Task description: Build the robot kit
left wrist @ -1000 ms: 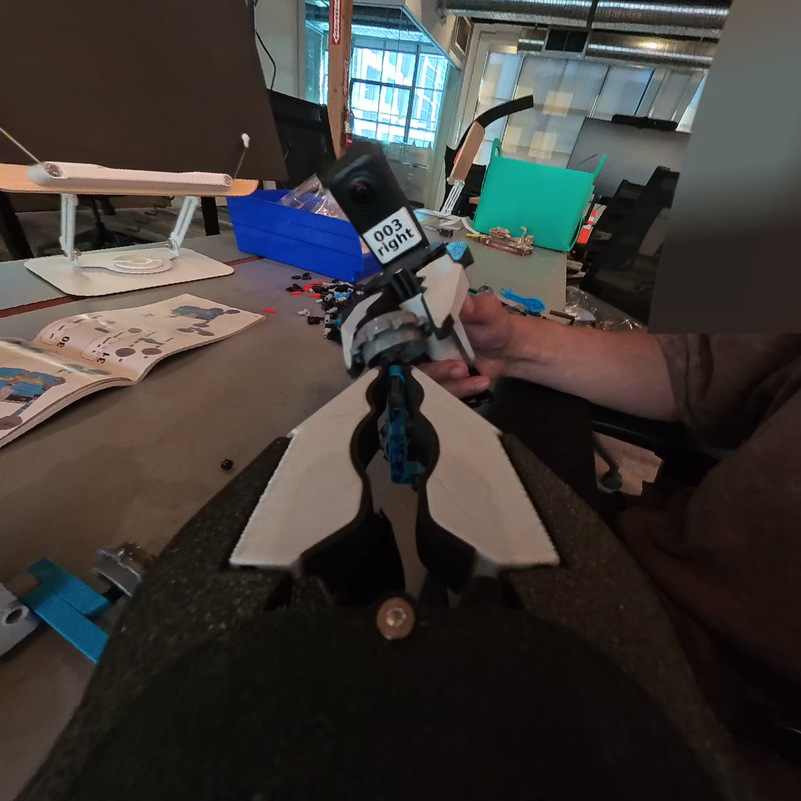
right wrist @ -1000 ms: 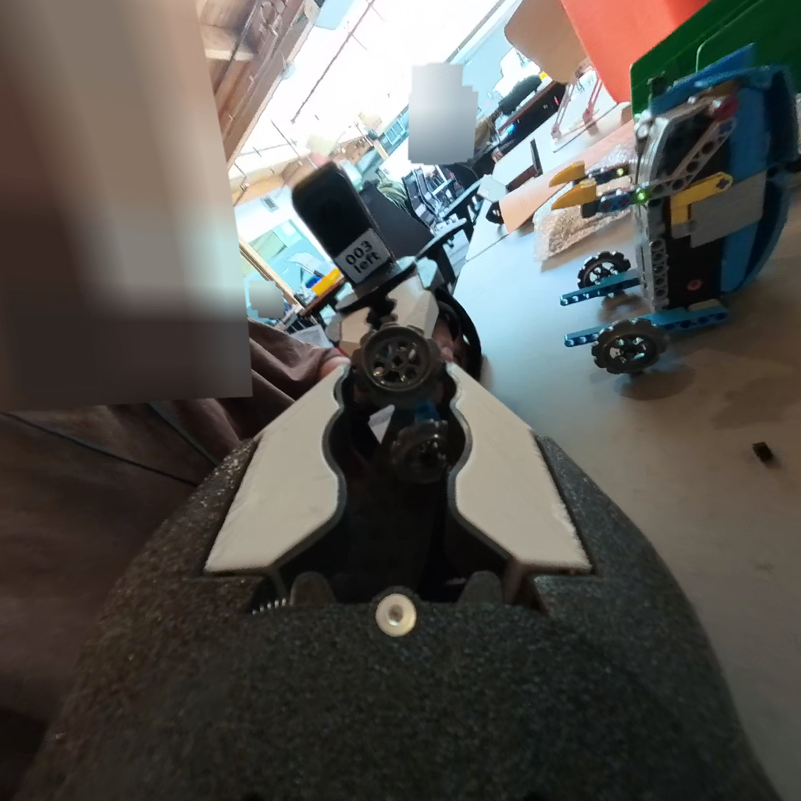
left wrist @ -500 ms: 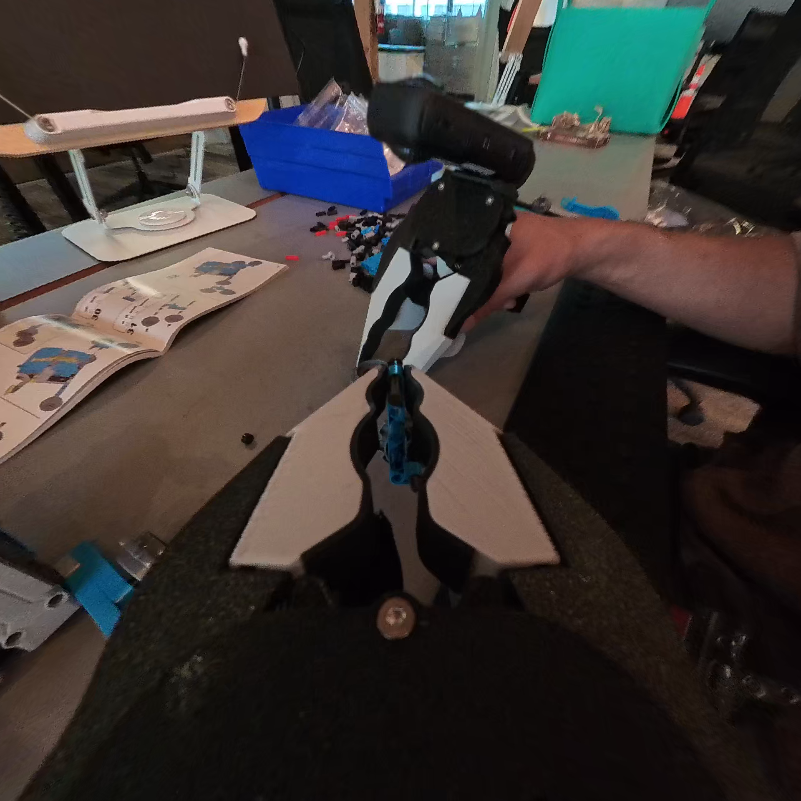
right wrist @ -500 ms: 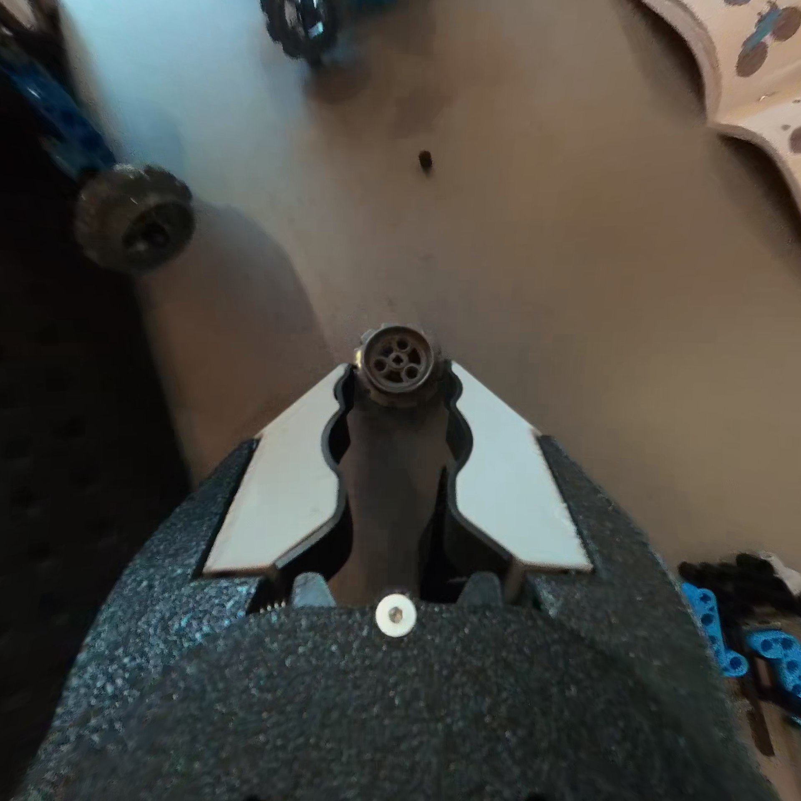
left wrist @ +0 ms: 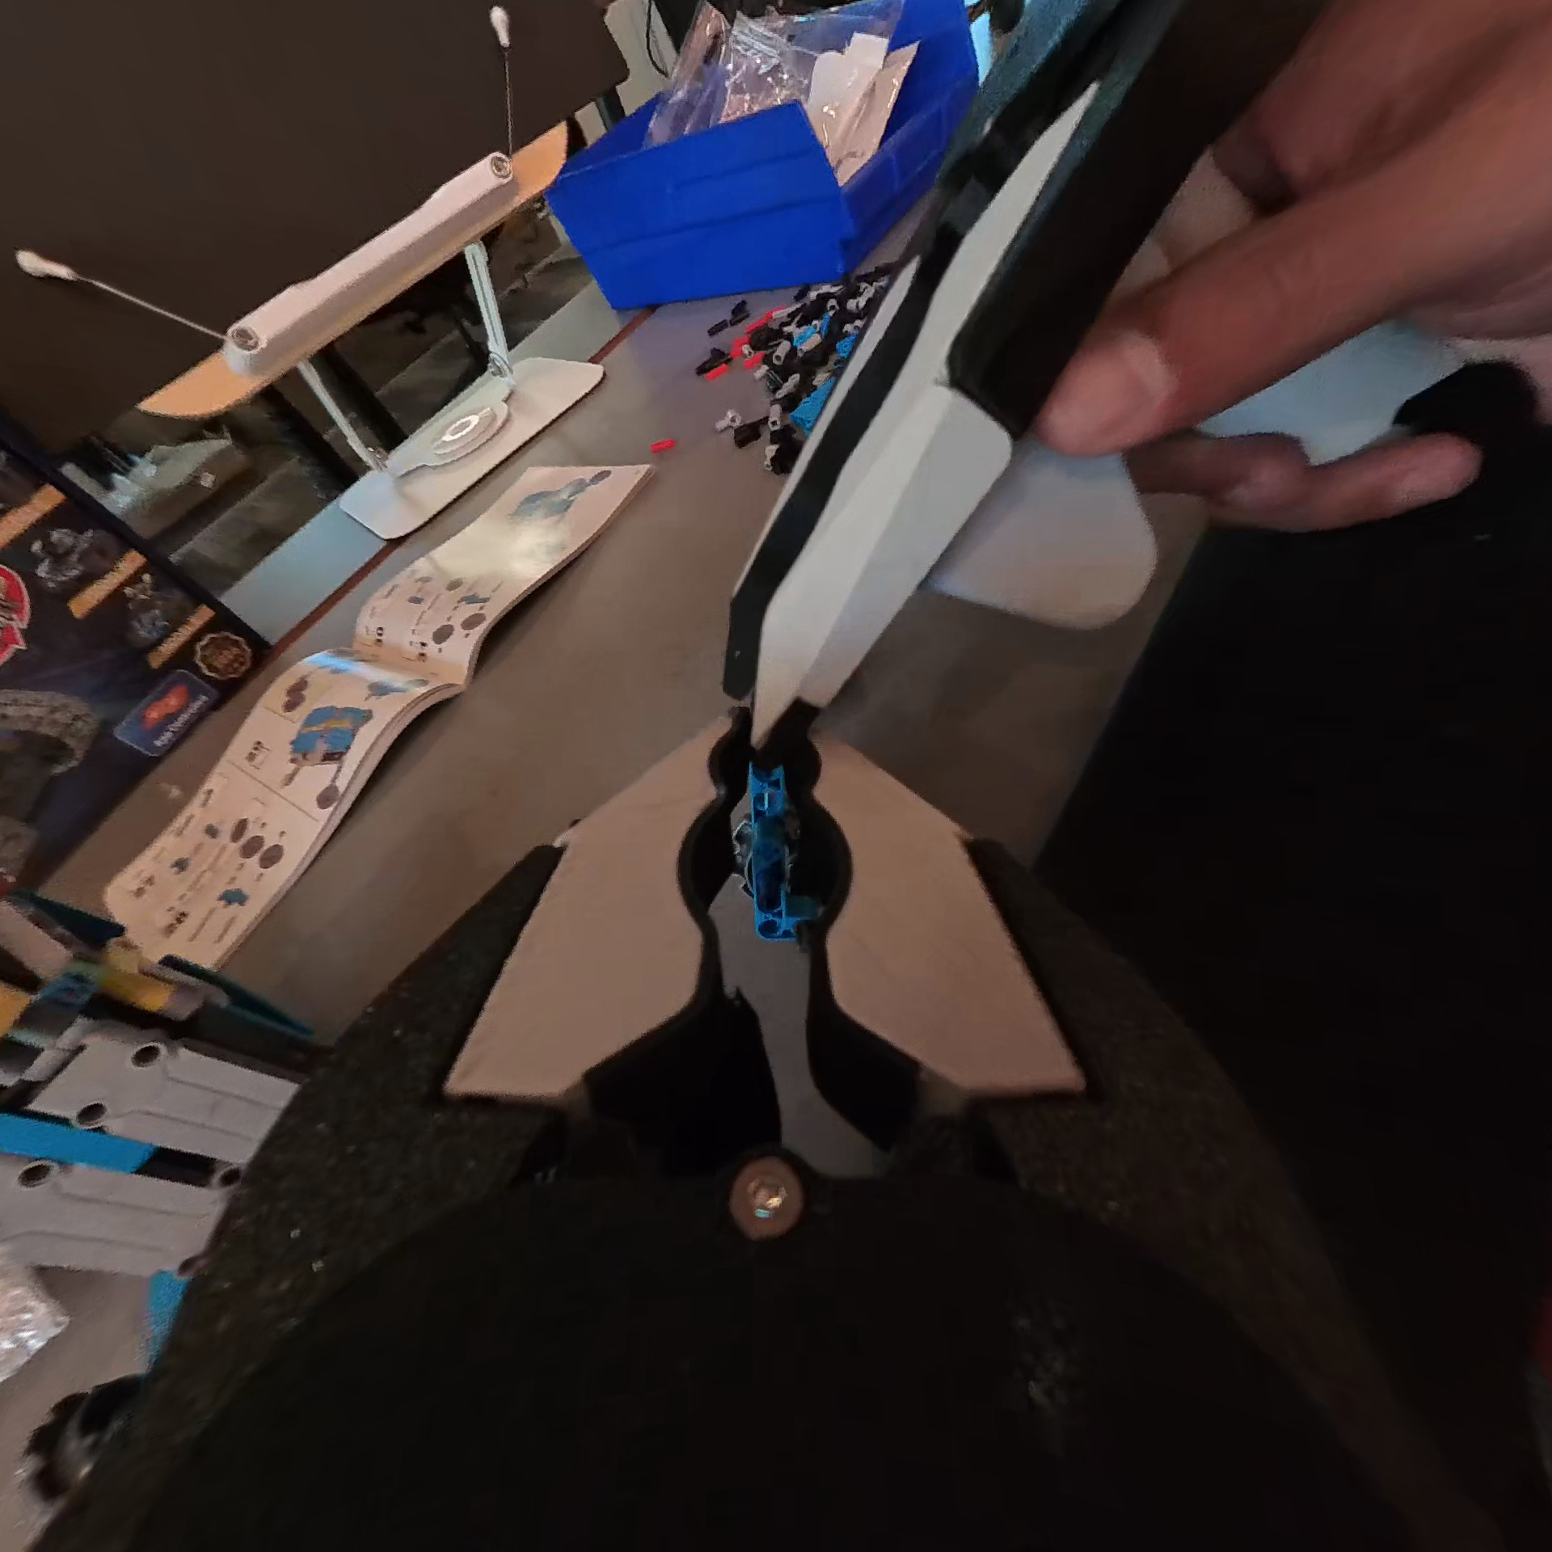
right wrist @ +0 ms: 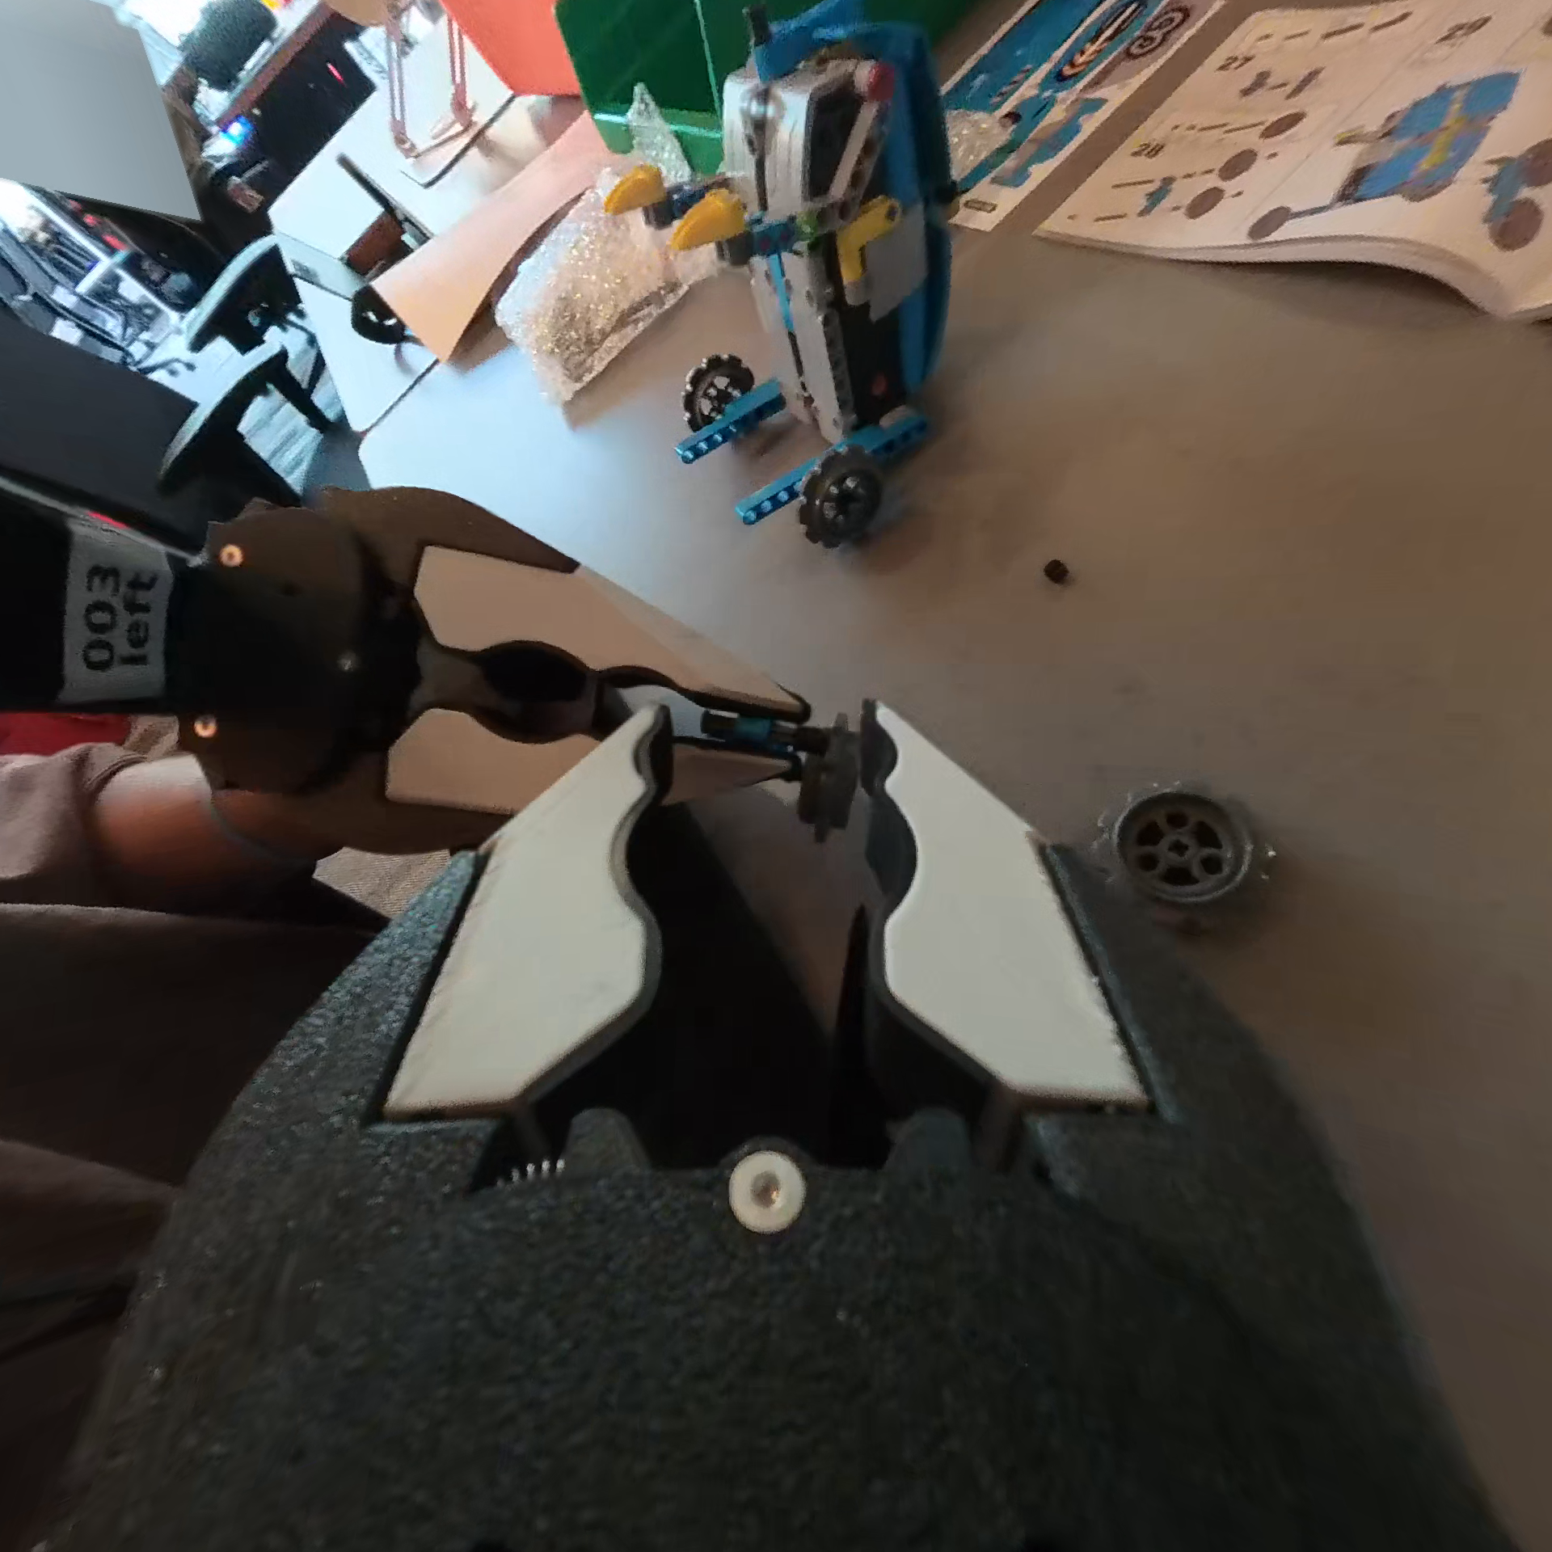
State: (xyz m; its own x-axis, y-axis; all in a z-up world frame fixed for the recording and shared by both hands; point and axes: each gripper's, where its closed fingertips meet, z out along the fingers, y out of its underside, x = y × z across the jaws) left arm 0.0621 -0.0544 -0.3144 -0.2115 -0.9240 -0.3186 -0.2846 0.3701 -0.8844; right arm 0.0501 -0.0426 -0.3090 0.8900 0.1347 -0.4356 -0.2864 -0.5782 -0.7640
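My left gripper [left wrist: 771, 739] is shut on a short blue beam [left wrist: 768, 857]. In the right wrist view the beam [right wrist: 752, 729] carries a dark toothed wheel [right wrist: 827, 777] on its far end. My right gripper [right wrist: 762, 726] is open, its fingers straddling the left gripper's tips and that wheel, which sits right beside the right-hand finger [right wrist: 949, 882]. One of its fingers [left wrist: 840, 546] reaches down to the left gripper's tips, held by a hand [left wrist: 1302, 277]. A second loose wheel [right wrist: 1180, 848] lies flat on the table just right of the right gripper.
A blue-and-white wheeled model [right wrist: 840, 252] stands farther back, with a small black piece [right wrist: 1056, 572] on the table. An open instruction booklet [left wrist: 378, 714], a blue bin [left wrist: 714, 210], a pile of small parts [left wrist: 798, 353] and a white stand [left wrist: 470, 437] lie beyond. Less than 4 cm separates the two grippers' tips. Both grippers' tips are roughly 12 cm from the small black piece [right wrist: 1056, 572].
My right gripper held a wheel half a second ago; it is now open and a wheel lies on the table beside it. The two grippers have come together again, tip to tip.
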